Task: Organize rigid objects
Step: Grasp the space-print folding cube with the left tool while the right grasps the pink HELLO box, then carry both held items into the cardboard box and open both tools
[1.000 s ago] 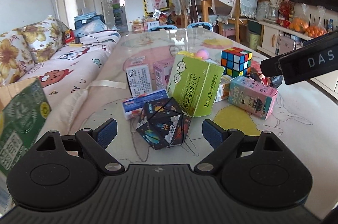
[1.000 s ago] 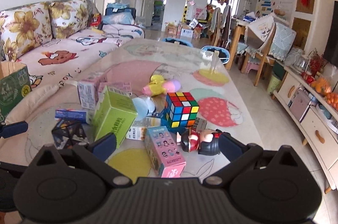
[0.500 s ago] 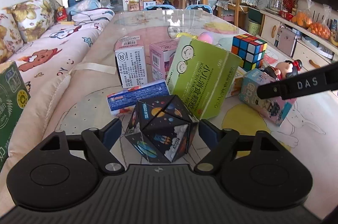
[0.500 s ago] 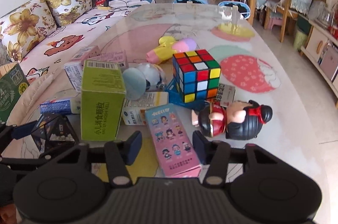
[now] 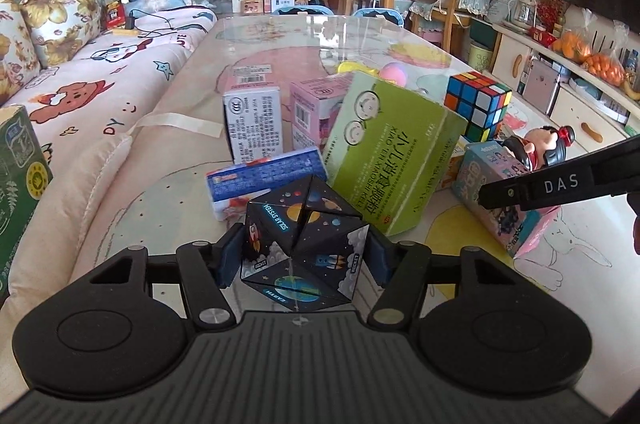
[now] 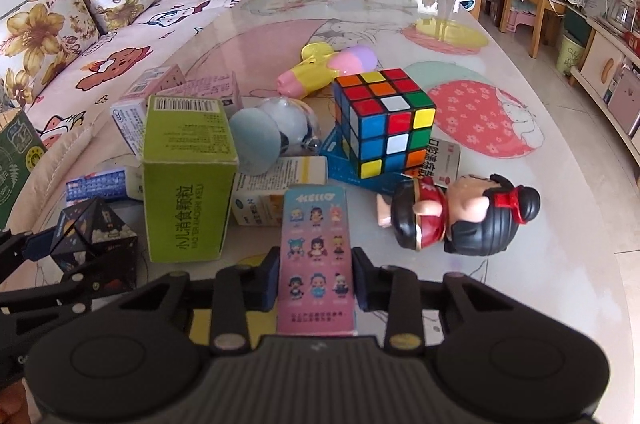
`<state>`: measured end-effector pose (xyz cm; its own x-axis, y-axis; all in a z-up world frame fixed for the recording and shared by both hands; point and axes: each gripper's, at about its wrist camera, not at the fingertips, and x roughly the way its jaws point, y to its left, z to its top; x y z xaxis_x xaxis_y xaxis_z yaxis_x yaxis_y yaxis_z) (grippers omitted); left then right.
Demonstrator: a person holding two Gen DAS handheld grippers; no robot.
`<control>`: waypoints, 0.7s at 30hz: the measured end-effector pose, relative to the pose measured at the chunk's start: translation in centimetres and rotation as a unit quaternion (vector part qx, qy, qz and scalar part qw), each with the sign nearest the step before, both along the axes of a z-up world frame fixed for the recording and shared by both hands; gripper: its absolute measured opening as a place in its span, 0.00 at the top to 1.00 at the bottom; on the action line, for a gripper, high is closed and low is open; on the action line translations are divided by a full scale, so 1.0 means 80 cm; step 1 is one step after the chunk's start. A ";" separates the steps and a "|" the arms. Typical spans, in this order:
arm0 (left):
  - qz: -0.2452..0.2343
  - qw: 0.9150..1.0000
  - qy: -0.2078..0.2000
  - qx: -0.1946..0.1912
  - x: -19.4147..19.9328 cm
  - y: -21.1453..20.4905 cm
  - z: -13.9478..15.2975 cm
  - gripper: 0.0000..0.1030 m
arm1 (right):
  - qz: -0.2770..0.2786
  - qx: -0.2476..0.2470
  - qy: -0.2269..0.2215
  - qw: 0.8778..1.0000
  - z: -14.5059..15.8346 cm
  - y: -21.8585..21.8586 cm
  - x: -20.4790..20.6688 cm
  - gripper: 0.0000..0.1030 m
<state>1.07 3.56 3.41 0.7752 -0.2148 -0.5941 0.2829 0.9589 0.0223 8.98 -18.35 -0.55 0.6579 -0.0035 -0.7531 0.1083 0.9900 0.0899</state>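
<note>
With both grasps made, the left gripper (image 5: 301,256) jaws, just closing, pinch the black space-print puzzle cube (image 5: 302,244) and the right gripper (image 6: 316,282) jaws clamp the pink figure box (image 6: 317,260), so each likely needs lifting clear of the near clutter on the bench (image 6: 500,244).

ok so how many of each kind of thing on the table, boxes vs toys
boxes: 8 (green, figure, white, pink, blue-white, yellow-white, blue, red-white)
puzzle cubes: 2 (rubik's, space)
dolls: 1
other toys: 2 (yellow-pink, round blue)
total: 13
</note>
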 end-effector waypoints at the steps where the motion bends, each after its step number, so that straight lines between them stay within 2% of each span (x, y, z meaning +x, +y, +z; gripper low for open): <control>1: 0.002 1.000 -0.002 -0.002 -0.001 0.002 0.001 0.26 | -0.002 -0.005 -0.001 1.000 0.002 0.000 0.000 0.67; 8: 0.008 1.000 -0.019 -0.016 -0.008 0.021 0.015 0.27 | -0.021 -0.011 -0.039 0.999 0.029 -0.001 -0.012 0.67; 12: 0.016 0.999 -0.031 -0.023 -0.010 0.034 0.026 0.32 | -0.030 -0.001 -0.067 0.997 0.048 -0.001 -0.020 0.67; 21: 0.039 0.997 -0.054 -0.043 -0.003 0.050 0.034 0.33 | -0.020 0.014 -0.121 0.992 0.086 0.024 -0.032 0.67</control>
